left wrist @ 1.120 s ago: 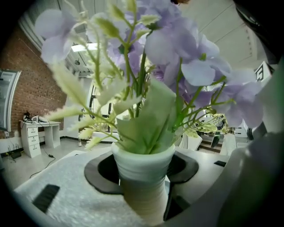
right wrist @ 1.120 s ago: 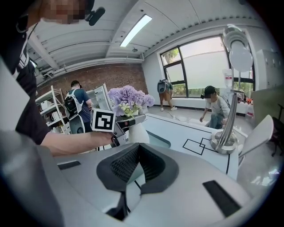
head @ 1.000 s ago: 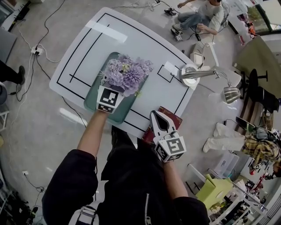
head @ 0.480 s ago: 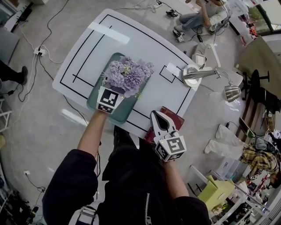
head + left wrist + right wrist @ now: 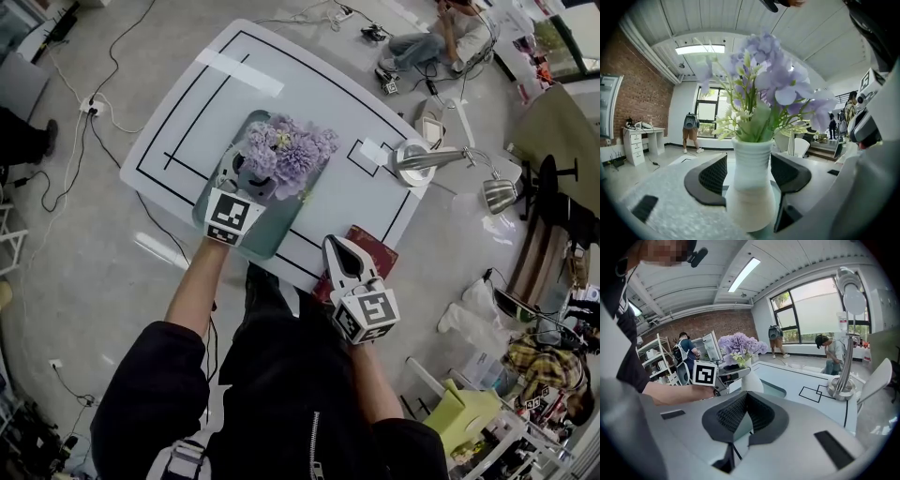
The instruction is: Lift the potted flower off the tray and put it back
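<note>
The potted flower [image 5: 286, 150], purple blooms in a white ribbed vase [image 5: 750, 183], stands upright on the teal tray [image 5: 278, 221] on the white table. My left gripper [image 5: 246, 174] reaches in from the near side with its jaws on either side of the vase's neck. Its jaws have just been opening, and in the left gripper view [image 5: 747, 172] a small gap shows between each dark pad and the vase. My right gripper [image 5: 339, 249] hangs shut over the table's near edge, holding nothing. In the right gripper view its pads [image 5: 732, 412] meet, with the vase [image 5: 752, 380] beyond them.
A chrome desk lamp [image 5: 441, 157] stands at the table's right edge. A dark red book [image 5: 373, 249] lies at the near edge beside the right gripper. Black lines mark the white table [image 5: 187, 103]. People sit on the floor beyond [image 5: 441, 37], and cables trail at the left.
The left gripper's jaws have spread and drawn back a little toward me, so both fingers now show beside the vase. The right gripper has stayed put.
</note>
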The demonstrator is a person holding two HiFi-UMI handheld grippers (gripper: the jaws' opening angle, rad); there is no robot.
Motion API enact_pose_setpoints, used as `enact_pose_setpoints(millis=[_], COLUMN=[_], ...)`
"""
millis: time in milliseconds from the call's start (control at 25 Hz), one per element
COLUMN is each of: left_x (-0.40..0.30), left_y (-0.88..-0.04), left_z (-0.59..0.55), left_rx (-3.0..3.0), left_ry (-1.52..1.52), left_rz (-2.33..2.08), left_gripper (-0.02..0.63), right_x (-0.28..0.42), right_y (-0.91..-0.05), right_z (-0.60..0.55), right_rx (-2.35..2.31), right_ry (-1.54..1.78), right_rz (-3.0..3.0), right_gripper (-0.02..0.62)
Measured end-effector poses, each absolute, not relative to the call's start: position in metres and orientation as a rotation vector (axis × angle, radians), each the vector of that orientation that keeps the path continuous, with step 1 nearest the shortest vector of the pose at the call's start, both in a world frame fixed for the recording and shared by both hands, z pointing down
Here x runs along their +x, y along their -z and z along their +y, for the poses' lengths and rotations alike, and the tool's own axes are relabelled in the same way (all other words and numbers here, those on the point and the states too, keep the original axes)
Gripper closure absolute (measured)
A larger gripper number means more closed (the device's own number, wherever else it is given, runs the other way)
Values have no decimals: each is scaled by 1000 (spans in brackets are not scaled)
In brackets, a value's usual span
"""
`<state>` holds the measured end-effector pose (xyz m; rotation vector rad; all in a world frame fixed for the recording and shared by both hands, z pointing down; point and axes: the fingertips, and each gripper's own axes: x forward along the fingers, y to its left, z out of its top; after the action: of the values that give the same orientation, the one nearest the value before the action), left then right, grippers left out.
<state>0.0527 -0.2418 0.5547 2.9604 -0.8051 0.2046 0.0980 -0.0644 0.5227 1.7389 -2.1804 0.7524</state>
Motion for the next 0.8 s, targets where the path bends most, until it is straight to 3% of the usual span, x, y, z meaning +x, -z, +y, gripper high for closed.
enact_pose_setpoints(millis=[560,720,800], left_x=[-14,-33,-37], left_y=[-569,-559,-551], left_z=[-195,-170,-154], left_rx=[2794,2768,2767], left_ry=[-249,-267,-270], left_rz=[-1034,-1157,-1192], left_gripper=[331,393,475], right_x=[78,78,81], right_y=[-517,-513,-509], right_z=[-48,-38,-32], right_rx=[1610,1565,1558], right_ry=[-740,-744,-737], right_rz=[-2317,-2381,-2403], right_gripper=[588,588,588])
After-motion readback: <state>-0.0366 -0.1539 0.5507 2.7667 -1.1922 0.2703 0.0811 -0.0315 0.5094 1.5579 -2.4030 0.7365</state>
